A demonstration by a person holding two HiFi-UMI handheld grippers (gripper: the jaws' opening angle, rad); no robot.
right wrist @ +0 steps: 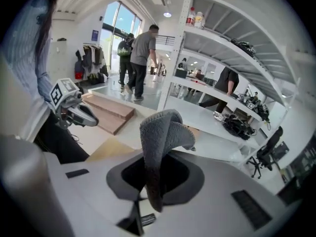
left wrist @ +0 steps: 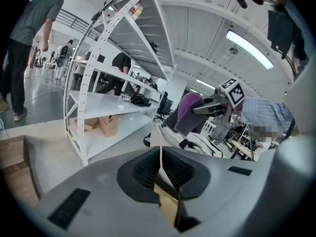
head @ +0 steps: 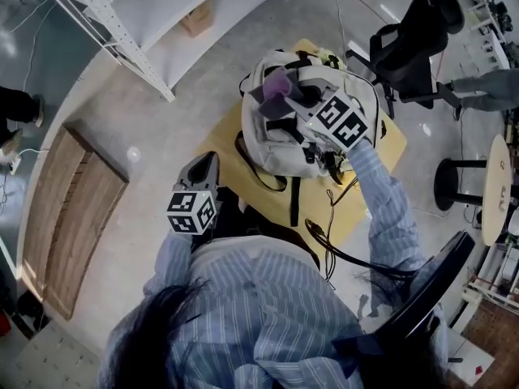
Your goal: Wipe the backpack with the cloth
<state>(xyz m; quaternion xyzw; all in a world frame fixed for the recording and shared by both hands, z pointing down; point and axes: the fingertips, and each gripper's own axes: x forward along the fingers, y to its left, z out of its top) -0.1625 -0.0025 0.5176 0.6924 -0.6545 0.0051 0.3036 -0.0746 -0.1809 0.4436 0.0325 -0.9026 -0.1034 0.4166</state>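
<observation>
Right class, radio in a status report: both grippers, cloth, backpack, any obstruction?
Left gripper shut, empty, near body. Right gripper shut on cloth, at backpack top. Backpack on table; nothing seen blocking the wipe.

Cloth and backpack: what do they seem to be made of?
The cloth looks like soft microfibre or terry: it has a fuzzy, matt nap and a stitched hem, and it folds limply. The backpack seems to be a pale woven synthetic, perhaps nylon or polyester, matt with soft creases and black webbing straps. The weave itself is too small to tell.
</observation>
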